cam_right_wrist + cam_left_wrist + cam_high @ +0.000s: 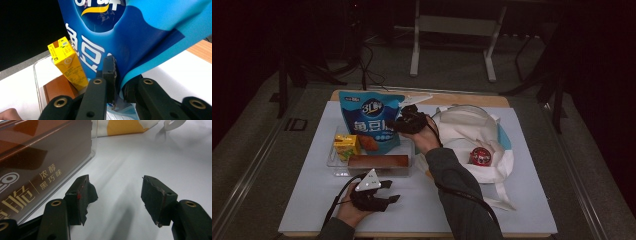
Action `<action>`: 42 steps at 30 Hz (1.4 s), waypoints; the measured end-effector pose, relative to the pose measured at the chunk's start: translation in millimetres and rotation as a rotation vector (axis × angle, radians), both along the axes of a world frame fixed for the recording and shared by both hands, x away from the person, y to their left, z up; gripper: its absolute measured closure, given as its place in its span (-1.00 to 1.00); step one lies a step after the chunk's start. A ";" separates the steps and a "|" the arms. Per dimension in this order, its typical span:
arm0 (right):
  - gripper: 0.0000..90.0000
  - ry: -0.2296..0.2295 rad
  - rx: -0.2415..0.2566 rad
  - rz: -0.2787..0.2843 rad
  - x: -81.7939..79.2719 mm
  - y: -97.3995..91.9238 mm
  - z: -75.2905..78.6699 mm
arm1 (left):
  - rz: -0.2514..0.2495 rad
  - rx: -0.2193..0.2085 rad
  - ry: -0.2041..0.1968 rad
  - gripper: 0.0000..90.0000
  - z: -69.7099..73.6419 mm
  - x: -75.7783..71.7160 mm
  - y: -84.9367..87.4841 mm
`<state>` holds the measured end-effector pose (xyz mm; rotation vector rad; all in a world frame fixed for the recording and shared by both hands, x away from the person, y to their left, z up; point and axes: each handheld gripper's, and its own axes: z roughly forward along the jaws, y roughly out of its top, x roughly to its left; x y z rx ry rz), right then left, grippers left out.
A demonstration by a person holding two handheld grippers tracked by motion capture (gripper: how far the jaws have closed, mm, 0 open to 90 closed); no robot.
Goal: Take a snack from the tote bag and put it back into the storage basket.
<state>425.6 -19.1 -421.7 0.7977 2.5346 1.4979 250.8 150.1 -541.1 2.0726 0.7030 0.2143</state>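
Observation:
A blue snack bag (pixel 367 120) stands upright at the back of a clear tray (pixel 334 171), leaning over a yellow drink carton (pixel 346 146) and a long brown box (pixel 378 161). My right gripper (pixel 404 122) is at the bag's right edge. In the right gripper view its jaws (pixel 120 82) are shut on the lower edge of the blue bag (pixel 125 37), with the yellow carton (pixel 67 62) just left of them. My left gripper (pixel 391 191) rests on the mat in front of the tray. It is open (pixel 117 192) with nothing between its fingers, and the brown box (pixel 37 157) is close on its left.
A white tote bag (pixel 467 135) lies open on the right of the pale mat (pixel 312 200), with a red round object (pixel 480 156) on it. The wooden table edge (pixel 472 100) runs along the back. Metal stand legs and cables occupy the dark floor beyond.

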 end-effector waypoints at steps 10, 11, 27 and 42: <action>0.60 -0.031 -0.038 -0.010 -4.6 -5.8 5.2 | 0.001 -0.001 0.003 -0.11 -0.1 0.3 0.1; 0.58 -0.036 -0.041 -0.013 -4.9 -8.1 6.8 | 0.002 0.000 0.001 -0.11 0.0 0.1 0.0; 0.43 -0.052 -0.069 -0.034 -8.7 -44.1 24.6 | 0.003 -0.001 0.007 -0.11 -0.1 0.5 0.1; 0.42 -0.067 -0.161 -0.049 -19.4 -74.0 35.2 | 0.005 0.000 0.009 -0.11 -0.2 0.8 -0.1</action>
